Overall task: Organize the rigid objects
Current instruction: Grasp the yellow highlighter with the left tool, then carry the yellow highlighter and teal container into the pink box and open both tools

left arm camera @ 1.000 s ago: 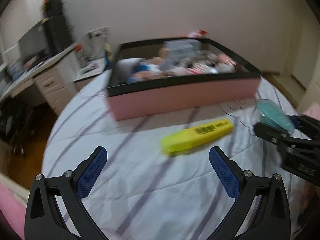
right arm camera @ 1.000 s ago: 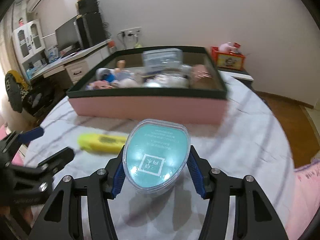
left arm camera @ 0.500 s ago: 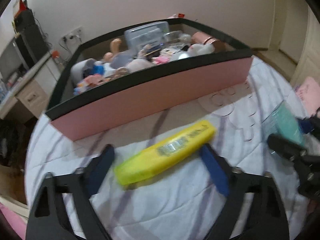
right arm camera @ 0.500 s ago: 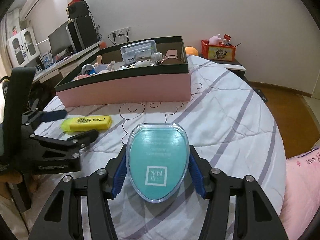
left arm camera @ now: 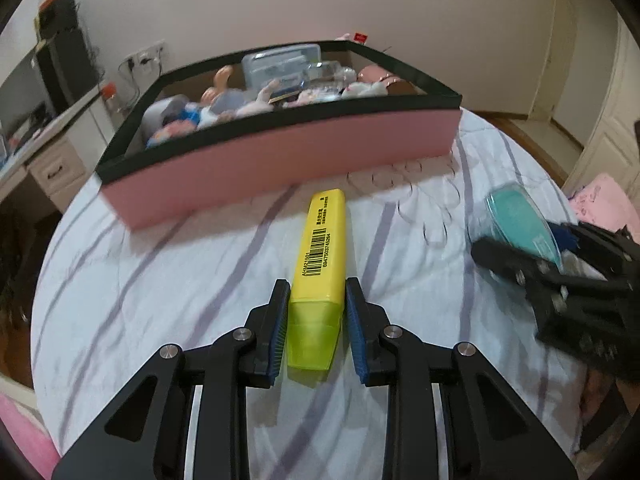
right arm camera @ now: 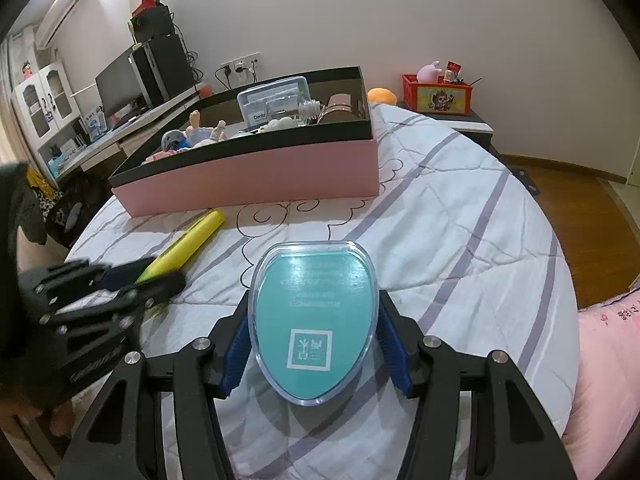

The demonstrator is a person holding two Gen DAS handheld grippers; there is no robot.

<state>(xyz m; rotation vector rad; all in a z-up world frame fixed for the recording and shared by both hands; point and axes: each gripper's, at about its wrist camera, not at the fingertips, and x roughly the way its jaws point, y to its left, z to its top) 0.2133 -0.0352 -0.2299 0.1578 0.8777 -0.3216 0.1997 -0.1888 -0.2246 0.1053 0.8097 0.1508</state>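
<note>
A yellow highlighter (left arm camera: 319,264) lies on the striped bedsheet, pointing toward the pink box (left arm camera: 280,152). My left gripper (left arm camera: 316,320) is shut on its near end, blue pads against both sides. It also shows in the right wrist view (right arm camera: 184,244), with the left gripper (right arm camera: 132,280) at its end. My right gripper (right arm camera: 312,336) is shut on a clear oval case with a teal insert (right arm camera: 314,320), held just above the sheet. That case shows at the right in the left wrist view (left arm camera: 520,224).
The pink box (right arm camera: 256,172) with a black rim holds several toys and a clear plastic container (right arm camera: 276,100). A desk with a monitor (right arm camera: 120,88) stands at the left. A red crate (right arm camera: 438,96) sits on a side table behind. A pink pillow (right arm camera: 608,360) lies at the right.
My left gripper has closed from wide open onto the highlighter, which now points away along the fingers. My right gripper has kept the teal case and drawn back from the box.
</note>
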